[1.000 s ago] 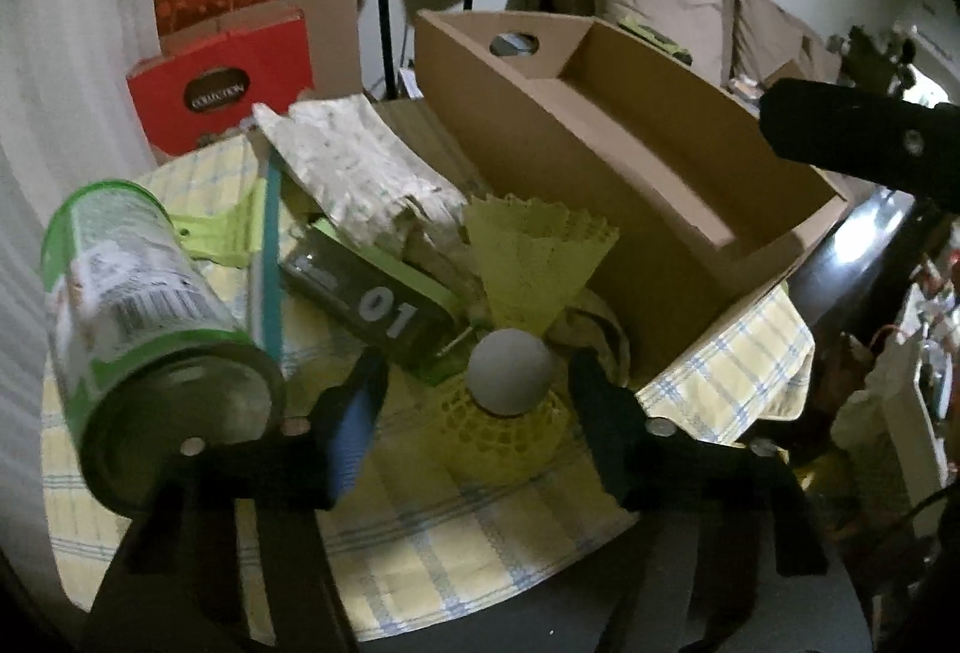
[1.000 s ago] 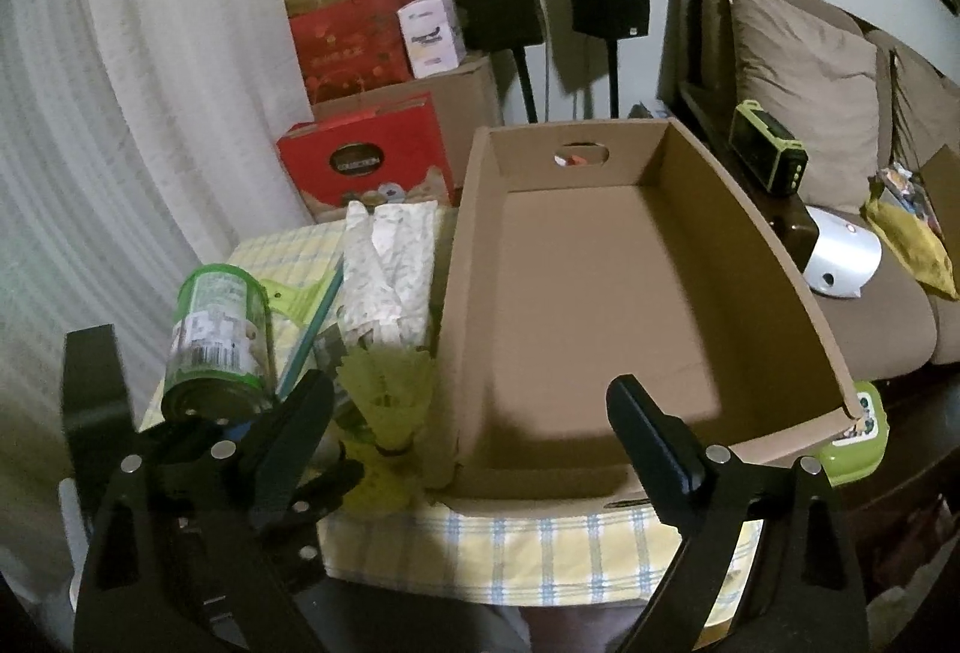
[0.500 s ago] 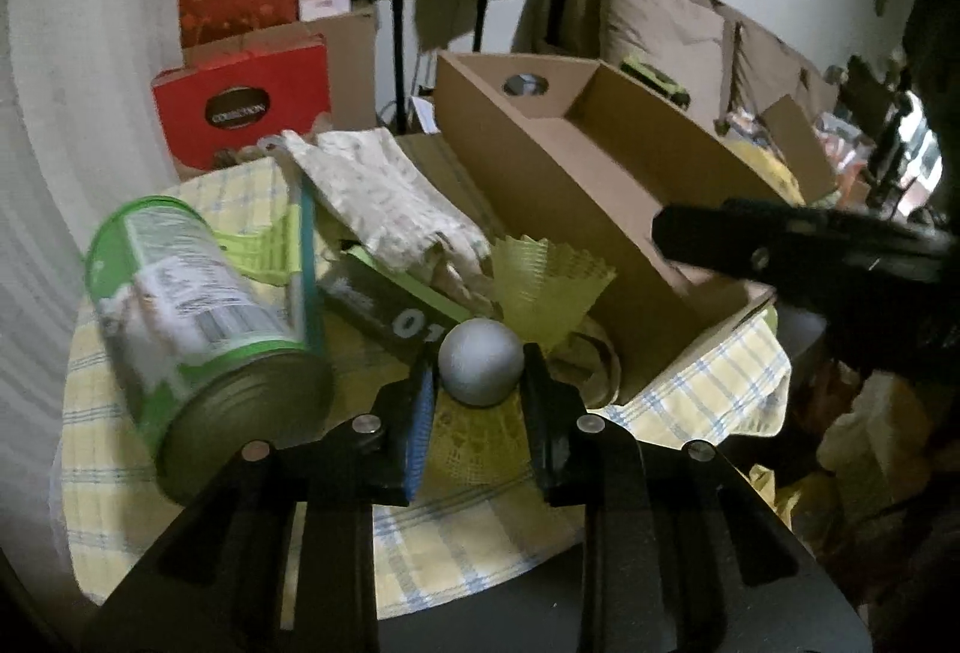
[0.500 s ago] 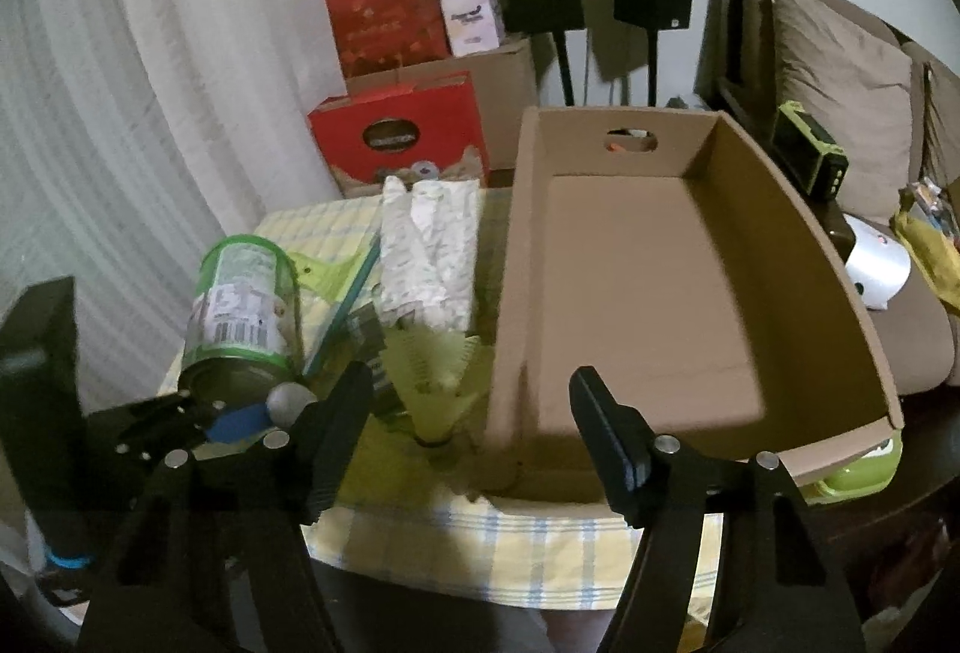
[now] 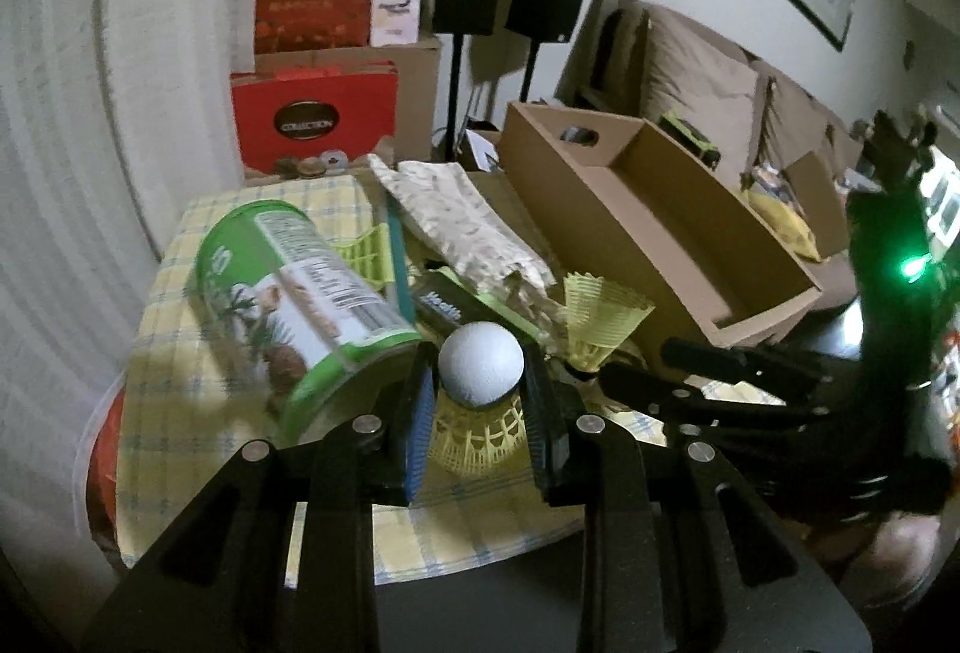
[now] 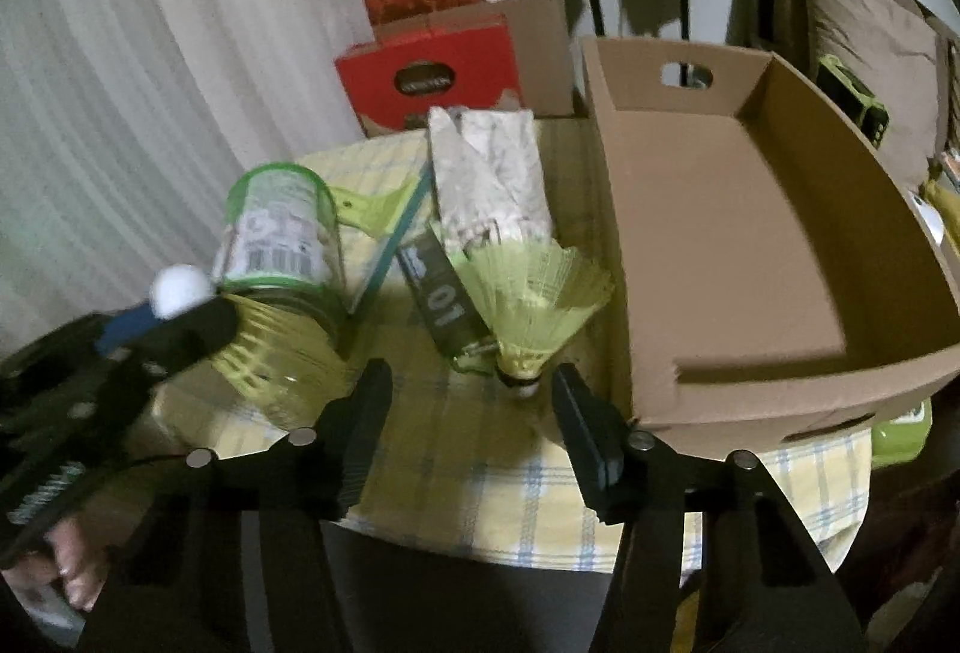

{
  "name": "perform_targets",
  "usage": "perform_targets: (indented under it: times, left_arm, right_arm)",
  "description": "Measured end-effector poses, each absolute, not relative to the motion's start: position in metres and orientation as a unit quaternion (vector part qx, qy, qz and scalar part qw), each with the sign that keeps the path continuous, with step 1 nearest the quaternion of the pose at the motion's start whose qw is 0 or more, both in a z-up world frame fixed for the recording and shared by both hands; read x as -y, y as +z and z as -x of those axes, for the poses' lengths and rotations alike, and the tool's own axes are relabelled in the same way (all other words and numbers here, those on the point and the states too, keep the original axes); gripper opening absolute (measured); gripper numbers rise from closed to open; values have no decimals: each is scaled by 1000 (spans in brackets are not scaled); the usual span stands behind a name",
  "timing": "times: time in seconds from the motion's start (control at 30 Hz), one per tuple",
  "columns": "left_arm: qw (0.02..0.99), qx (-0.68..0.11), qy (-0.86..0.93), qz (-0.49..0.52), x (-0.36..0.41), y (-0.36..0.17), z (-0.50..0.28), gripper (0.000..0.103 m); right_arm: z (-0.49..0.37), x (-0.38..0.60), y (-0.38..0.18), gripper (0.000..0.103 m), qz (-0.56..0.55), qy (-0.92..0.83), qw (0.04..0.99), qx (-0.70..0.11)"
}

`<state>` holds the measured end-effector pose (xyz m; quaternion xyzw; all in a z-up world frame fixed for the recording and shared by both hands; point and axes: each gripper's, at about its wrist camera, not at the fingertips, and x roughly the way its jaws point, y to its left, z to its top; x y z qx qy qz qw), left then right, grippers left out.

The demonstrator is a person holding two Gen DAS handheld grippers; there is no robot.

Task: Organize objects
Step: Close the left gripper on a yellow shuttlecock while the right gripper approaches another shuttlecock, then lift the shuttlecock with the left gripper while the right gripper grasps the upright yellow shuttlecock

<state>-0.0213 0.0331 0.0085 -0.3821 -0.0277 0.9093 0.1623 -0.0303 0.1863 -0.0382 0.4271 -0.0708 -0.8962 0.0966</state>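
My left gripper (image 5: 480,389) is shut on a yellow shuttlecock (image 5: 480,374), its white cork up, lifted off the cloth; it also shows in the right wrist view (image 6: 180,290). A second yellow shuttlecock (image 6: 528,311) stands cork down on the checked cloth, just ahead of my open right gripper (image 6: 474,401). It shows in the left wrist view too (image 5: 600,320). An open cardboard box (image 6: 750,233) stands to the right of it, with nothing in it.
A green can (image 6: 279,227) lies on its side at left. A dark "01" box (image 6: 435,293), a patterned paper pack (image 6: 489,173), a yellow clip (image 6: 375,206) lie behind. Red boxes (image 6: 429,77), speakers and a sofa stand beyond the table.
My left gripper closed on the first shuttlecock and lifted it. My right gripper moved left and down, toward the second shuttlecock.
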Motion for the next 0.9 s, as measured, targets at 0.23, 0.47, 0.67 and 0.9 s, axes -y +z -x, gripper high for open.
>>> perform_targets:
  times: [0.23, 0.47, 0.67, 0.9]
  left_arm:
    - [153, 51, 909, 385, -14, 7, 19, 25]
    - [151, 52, 903, 398, -5, -2, 20, 25]
    - [138, 54, 901, 409, 7, -14, 13, 41]
    - [128, 42, 890, 436, 18, -38, 7, 46]
  right_arm:
    - [40, -170, -47, 57, -432, -899, 42, 48]
    - [59, -173, -55, 56, -442, -894, 9, 76]
    - [58, -166, -59, 57, -443, -894, -2, 66]
    - [65, -163, -77, 67, -441, -891, -57, 93]
